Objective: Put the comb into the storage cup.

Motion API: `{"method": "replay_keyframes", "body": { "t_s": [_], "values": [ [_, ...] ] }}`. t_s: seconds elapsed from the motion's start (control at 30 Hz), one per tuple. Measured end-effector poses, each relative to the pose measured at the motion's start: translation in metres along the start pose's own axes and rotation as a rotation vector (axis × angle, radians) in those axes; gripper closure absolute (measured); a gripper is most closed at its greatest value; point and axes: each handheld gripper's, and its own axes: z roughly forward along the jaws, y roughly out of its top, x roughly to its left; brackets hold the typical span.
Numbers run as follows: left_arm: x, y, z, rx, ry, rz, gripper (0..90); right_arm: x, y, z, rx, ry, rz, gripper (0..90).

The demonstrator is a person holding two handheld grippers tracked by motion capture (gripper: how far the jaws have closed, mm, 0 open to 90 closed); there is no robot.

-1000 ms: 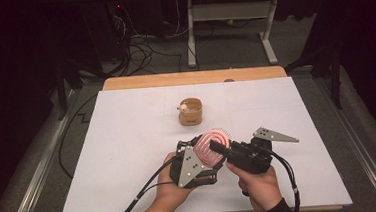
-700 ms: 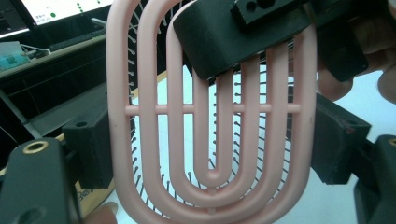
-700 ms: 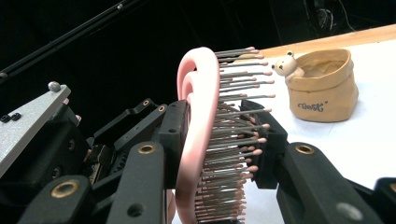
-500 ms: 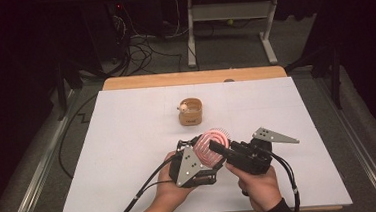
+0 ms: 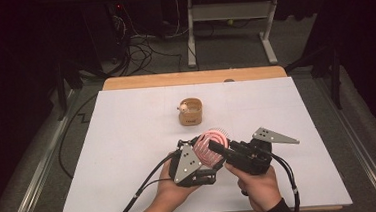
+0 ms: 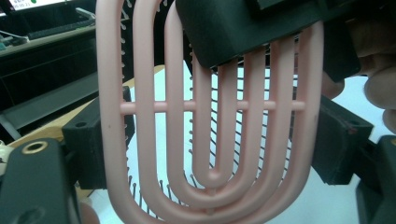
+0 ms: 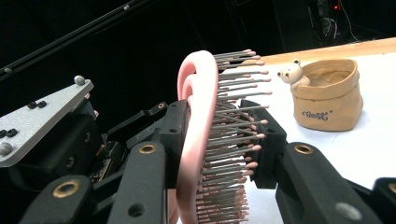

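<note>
Over the white table sheet [image 5: 128, 140], both grippers hold the pink vented plastic hairbrush head [image 5: 212, 145] aloft. Left gripper [image 6: 205, 140] clamps its edges; right gripper [image 7: 219, 154] pinches frame and bristles. Light, stiff, slick: grip the rim, spare the bendable pins.

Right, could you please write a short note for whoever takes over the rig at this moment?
Left gripper: shut across the width of the pink hairbrush.
Right gripper: shut on the same brush head, back to bristles.
The brush is held above the near middle of the white table. The tan pot with the bear stands farther back, apart from it.
Done: brush gripped by both.
Left: probably release one gripper, then place the brush, perhaps in the pot.
</note>
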Motion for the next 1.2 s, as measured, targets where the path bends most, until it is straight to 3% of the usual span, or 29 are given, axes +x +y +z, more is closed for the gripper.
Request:
{"method": "replay_keyframes", "body": {
  "t_s": [0.43,0.6,0.9,1.07,1.2],
  "values": [
    [0.003,0.000,-0.001,-0.003,-0.024,-0.040,11.6,0.000,0.000,-0.001,-0.011,0.003,-0.002,65.8],
    [0.005,0.000,0.000,0.003,-0.032,-0.056,0.2,-0.001,0.001,-0.001,-0.014,0.005,0.000,65.9],
    [0.007,0.000,0.000,0.022,-0.050,-0.068,0.0,-0.001,0.002,-0.002,-0.015,0.004,-0.003,66.0],
    [0.010,0.001,-0.010,-0.014,-0.064,-0.084,0.0,-0.001,0.004,-0.005,-0.029,0.003,-0.004,66.3],
    [0.013,-0.004,-0.015,-0.005,-0.088,-0.094,0.0,0.000,0.004,-0.005,-0.032,0.002,-0.009,66.4]
  ]
}}
